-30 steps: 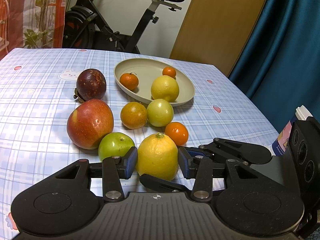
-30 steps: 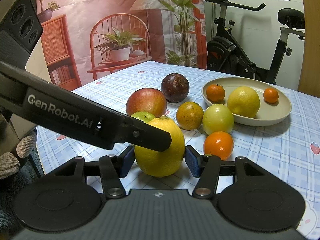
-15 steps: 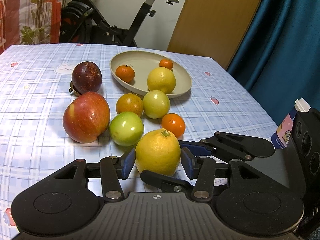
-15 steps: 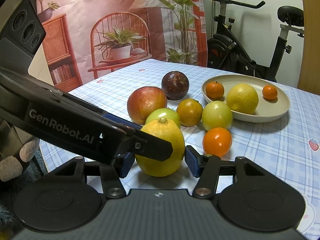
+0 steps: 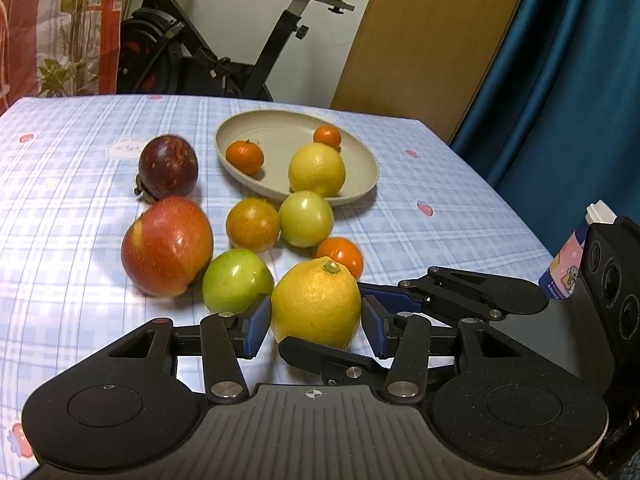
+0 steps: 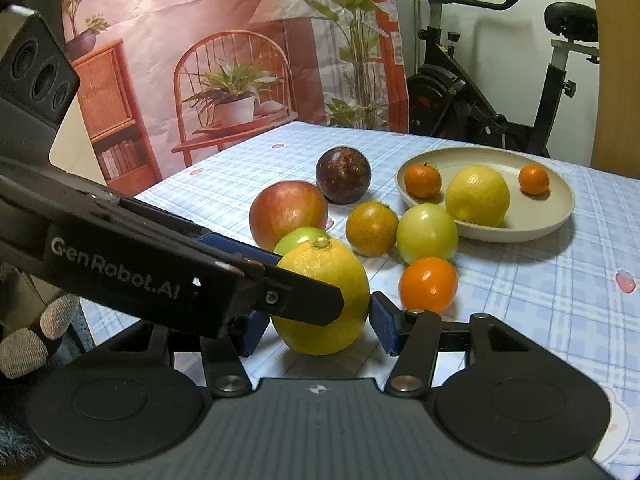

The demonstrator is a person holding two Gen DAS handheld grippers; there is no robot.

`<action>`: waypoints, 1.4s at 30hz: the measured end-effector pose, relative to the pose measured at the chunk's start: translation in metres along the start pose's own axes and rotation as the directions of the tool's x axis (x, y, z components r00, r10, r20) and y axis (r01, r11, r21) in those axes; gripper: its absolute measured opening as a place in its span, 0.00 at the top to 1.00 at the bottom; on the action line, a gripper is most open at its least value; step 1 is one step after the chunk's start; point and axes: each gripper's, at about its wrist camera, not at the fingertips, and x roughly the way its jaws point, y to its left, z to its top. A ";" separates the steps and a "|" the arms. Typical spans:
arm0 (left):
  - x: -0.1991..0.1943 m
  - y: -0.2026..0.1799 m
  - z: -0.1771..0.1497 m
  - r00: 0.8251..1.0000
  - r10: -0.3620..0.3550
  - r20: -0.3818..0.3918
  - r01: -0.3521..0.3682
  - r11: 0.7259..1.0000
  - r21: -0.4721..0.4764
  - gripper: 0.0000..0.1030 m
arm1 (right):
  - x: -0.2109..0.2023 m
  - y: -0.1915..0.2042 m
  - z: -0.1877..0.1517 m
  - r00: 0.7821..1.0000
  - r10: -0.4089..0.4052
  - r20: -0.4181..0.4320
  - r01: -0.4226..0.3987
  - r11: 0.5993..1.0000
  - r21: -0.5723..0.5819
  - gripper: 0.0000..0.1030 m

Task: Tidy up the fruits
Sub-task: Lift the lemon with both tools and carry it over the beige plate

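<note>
Ten fruits in all. Seven on the table [image 5: 60,200]: one big lemon [image 5: 316,300], one green apple [image 5: 234,280], one red apple [image 5: 166,246], one dark purple fruit [image 5: 168,166], one spotty orange fruit [image 5: 252,224], one pale yellow-green fruit [image 5: 306,218], one small orange [image 5: 342,254]. Three on the one plate [image 5: 360,184]: one more lemon [image 5: 316,170] and two little oranges [image 5: 245,156]. Two grippers.

Big lemon at the front of the bunch, close to the near table edge, just beside the green apple. Lots of bare cloth to the left of the fruit and to the right of the plate. Right table edge near the blue curtain [image 5: 560,100], with a carton [image 5: 568,260] there.

Big lemon standing tall, long way up and down, green stem end on top.

Left gripper [image 5: 316,326] around the big lemon, jaws just opened a bit, blue pads a tiny way off its skin. Right gripper [image 6: 316,328] squeezing the same lemon from its two sides.
</note>
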 end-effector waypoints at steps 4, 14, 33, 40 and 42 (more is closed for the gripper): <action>-0.003 -0.008 0.011 1.000 -0.004 0.025 0.003 1.000 0.031 0.49 | -0.006 -0.004 0.009 1.000 -0.015 0.019 0.014 1.000 0.015 0.45; -0.012 -0.032 0.064 0.993 -0.049 0.108 0.038 0.994 0.106 0.49 | -0.037 -0.024 0.055 0.993 -0.065 0.096 0.059 0.996 0.068 0.45; 0.101 -0.047 0.145 0.997 -0.077 0.027 0.072 0.988 0.136 0.49 | -0.001 -0.127 0.106 0.986 -0.157 0.062 0.146 0.977 0.154 0.45; 0.147 -0.036 0.158 0.997 -0.071 -0.033 0.075 0.991 0.112 0.48 | 0.027 -0.153 0.100 0.979 -0.202 0.005 0.198 0.965 0.175 0.45; 0.156 -0.034 0.160 0.996 -0.070 -0.046 0.074 0.993 0.097 0.48 | 0.033 -0.158 0.099 0.978 -0.207 -0.011 0.206 0.962 0.179 0.45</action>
